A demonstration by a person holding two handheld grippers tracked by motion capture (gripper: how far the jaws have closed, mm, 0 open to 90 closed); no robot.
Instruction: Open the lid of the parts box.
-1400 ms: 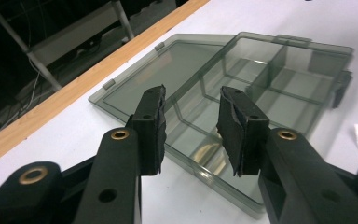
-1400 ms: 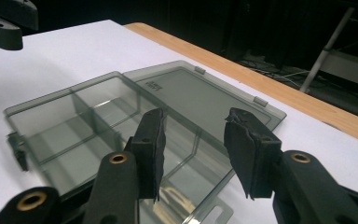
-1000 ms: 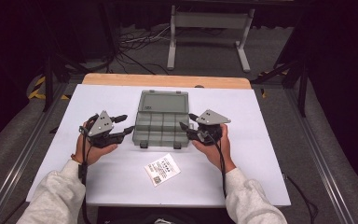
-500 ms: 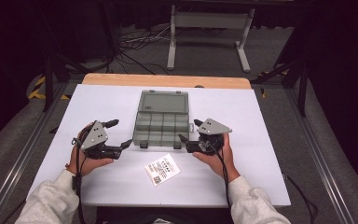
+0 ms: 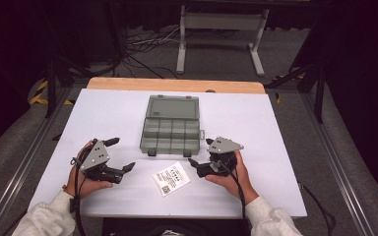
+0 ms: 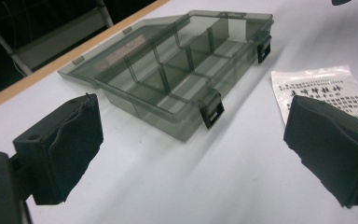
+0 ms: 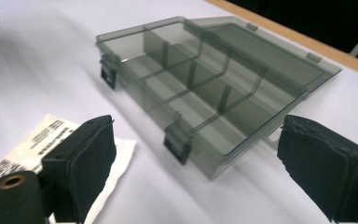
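Grey-sleeved hands low, left gripper & right gripper agape w/ nothing between, flanking organiser box.

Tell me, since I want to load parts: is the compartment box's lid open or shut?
Open. The compartment box has its lid folded back flat on the table, with its dividers exposed and both front latches undone.

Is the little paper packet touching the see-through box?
Apart. The high view shows bare white table between the paper packet and the box; the left gripper view shows the same gap.
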